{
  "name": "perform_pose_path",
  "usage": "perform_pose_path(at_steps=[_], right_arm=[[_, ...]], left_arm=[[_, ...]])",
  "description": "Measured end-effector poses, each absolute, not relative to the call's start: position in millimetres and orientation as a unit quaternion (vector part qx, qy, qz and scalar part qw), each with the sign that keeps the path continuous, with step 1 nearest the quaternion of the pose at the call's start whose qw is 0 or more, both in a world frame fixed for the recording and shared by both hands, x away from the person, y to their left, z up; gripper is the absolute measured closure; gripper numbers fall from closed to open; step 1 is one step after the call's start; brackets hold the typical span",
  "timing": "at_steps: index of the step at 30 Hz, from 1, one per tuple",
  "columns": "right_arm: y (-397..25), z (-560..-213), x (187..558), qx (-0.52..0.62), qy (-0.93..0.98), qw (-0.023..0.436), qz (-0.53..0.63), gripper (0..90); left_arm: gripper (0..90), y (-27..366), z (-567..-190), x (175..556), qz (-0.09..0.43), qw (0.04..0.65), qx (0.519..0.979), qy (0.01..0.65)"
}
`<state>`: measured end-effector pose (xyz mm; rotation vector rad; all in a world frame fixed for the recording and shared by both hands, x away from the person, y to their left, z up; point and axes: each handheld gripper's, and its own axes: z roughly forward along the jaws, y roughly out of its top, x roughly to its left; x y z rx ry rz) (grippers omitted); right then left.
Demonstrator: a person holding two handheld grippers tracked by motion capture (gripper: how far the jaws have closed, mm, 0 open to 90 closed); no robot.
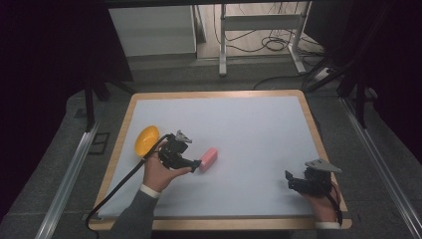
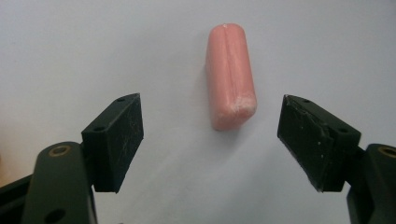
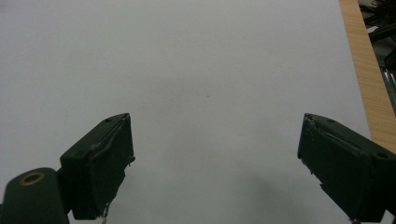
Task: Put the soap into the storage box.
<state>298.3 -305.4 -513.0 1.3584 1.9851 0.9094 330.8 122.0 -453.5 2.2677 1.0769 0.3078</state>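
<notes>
The step in hand looks like a pick of the pink bar [image 2: 230, 77], which lies flat on the white sheet of the desk [image 1: 249, 129], a little left of centre and to the right of the yellow bowl [image 1: 147, 140]. The left tongs [image 1: 197, 163] hover just at its near end with the jaws spread wide and nothing between them; in the left gripper view the bar lies lengthwise straight ahead, slightly right of the midline between the two black pads. To do this well, I judge the hand should shift a touch to the right so the bar sits centred, then push forward until the pads flank the middle of its long sides rather than only its rounded near end. The tongs should come low enough to catch the flanks, not the top edge, and close slowly, since the bar looks smooth and could skid or pivot on the sheet. The right tongs [image 1: 298, 181] rest near the desk's right front corner, also wide and empty, well apart from the bar.
</notes>
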Motion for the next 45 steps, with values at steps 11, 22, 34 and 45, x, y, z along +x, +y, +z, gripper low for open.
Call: perform_pose_path(at_steps=[11, 22, 34, 45], right_arm=[[-304.7, -513.8, 298.6, 0.506, 0.742, 0.281, 0.339, 10.2], [-306.2, -514.5, 299.0, 0.508, 0.742, 0.28, 0.336, 10.2], [-305.3, -514.8, 299.0, 0.506, 0.744, 0.283, 0.332, 10.2], [-306.2, -515.0, 299.2, 0.509, 0.743, 0.283, 0.331, 10.2]], left_arm=[[22.7, 101.1, -447.9, 337.9, 0.121, 0.295, 0.865, 0.387], [22.9, 89.8, -450.7, 344.0, 0.112, 0.288, 0.87, 0.385], [23.6, 69.0, -456.2, 352.5, 0.108, 0.274, 0.878, 0.377], [26.9, 67.2, -467.0, 362.9, 0.099, 0.262, 0.879, 0.386]])
